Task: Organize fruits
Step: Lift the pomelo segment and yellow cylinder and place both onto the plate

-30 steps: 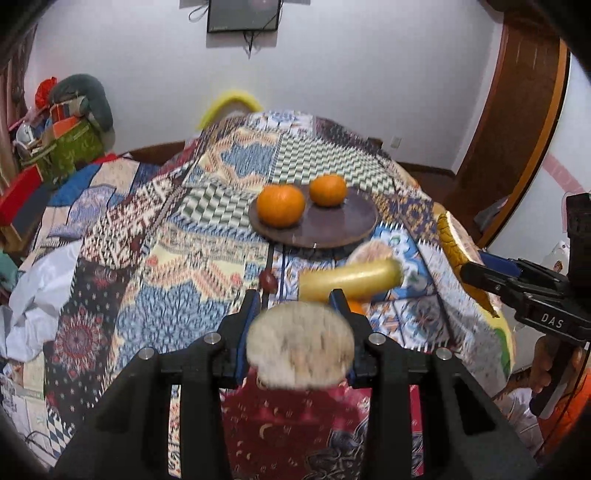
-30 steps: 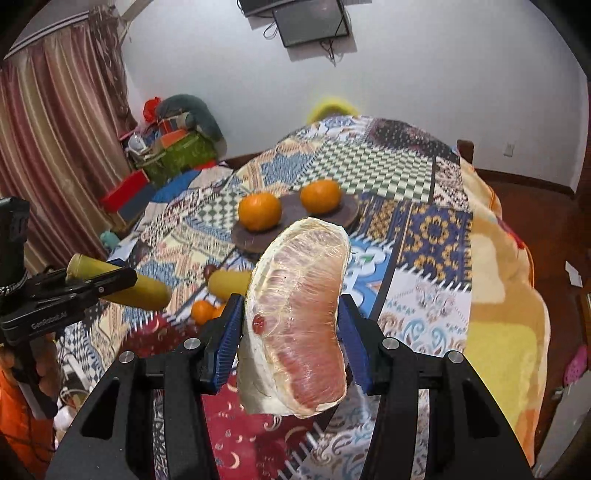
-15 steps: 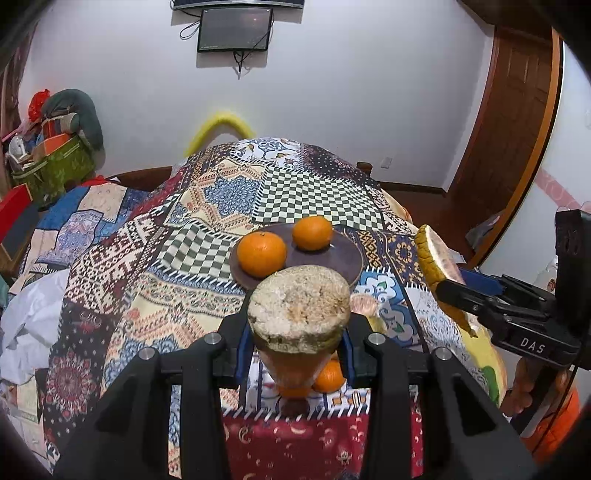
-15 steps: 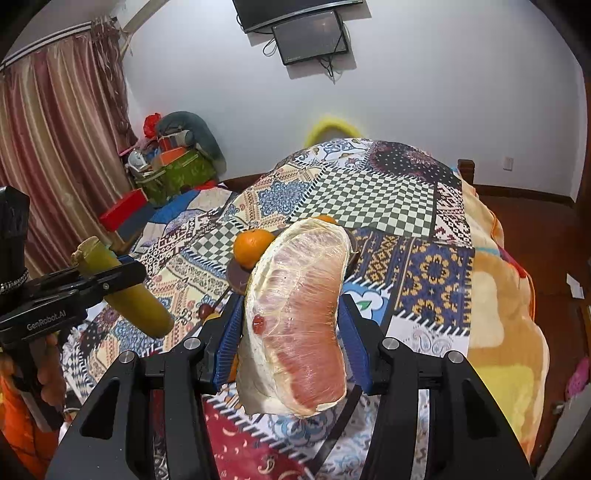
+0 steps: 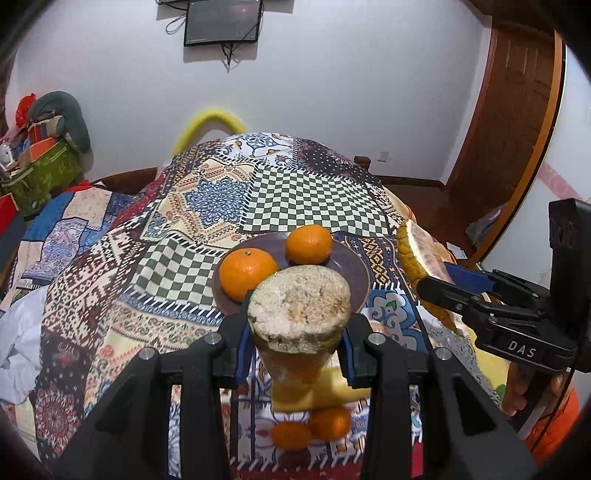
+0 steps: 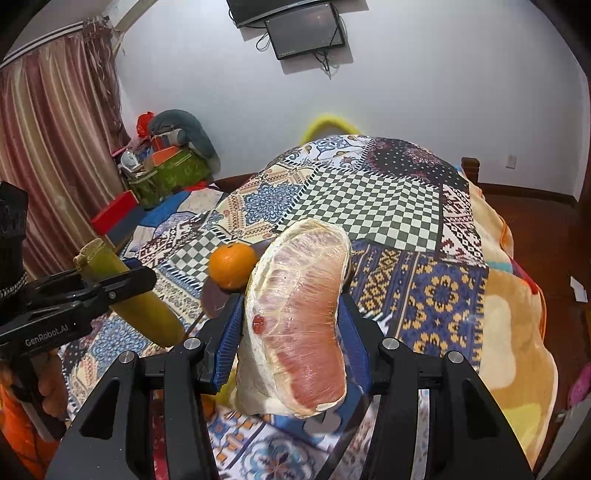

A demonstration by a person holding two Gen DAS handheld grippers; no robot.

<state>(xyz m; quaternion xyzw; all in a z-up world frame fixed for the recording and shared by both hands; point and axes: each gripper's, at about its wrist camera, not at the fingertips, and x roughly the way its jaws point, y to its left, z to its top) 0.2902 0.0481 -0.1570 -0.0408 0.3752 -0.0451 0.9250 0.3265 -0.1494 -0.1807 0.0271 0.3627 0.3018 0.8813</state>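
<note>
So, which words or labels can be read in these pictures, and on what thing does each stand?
"DAS": on the right tongs, on their black body.
"GenRobot.AI": on the left tongs, on their black body.
No other text shows; the wall screen is dark.

Orange mandarins [image 5: 246, 271] on brown plate [image 5: 351, 269], checkered patchwork blanket [image 5: 314, 199].

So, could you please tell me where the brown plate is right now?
In the left wrist view the brown plate sits mid-frame on the patchwork blanket, holding two oranges, just beyond the fruit in the left gripper.
</note>
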